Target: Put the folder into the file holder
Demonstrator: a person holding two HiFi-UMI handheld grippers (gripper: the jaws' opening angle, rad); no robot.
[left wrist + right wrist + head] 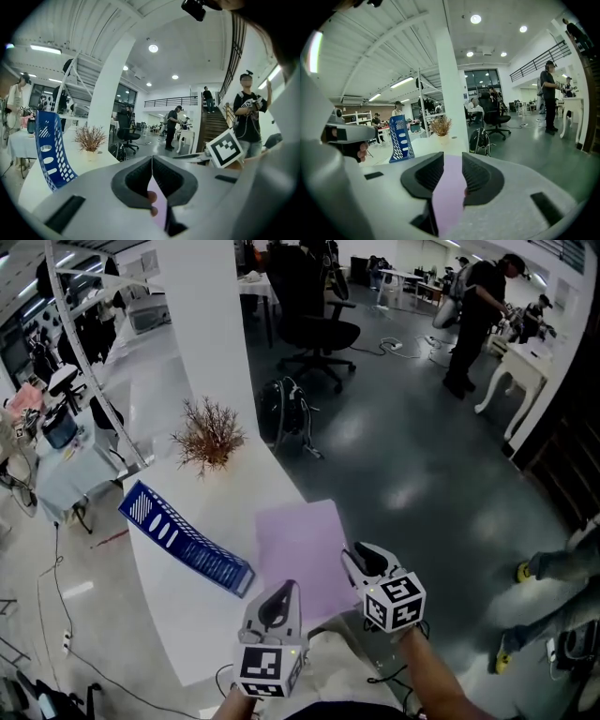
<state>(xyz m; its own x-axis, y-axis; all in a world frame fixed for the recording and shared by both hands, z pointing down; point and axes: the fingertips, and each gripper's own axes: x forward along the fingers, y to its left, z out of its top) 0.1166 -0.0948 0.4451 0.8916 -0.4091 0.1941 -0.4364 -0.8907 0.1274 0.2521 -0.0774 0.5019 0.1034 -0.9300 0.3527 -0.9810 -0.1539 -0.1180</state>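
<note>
Running lengthwise along table, folder approx flat.

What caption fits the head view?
Left gripper and right gripper at near edge of purple folder, blue file holder beside it.

- The worktop is bare between the blue file holder and the purple folder.
- A dry plant and a white pillar block the far end.
</note>
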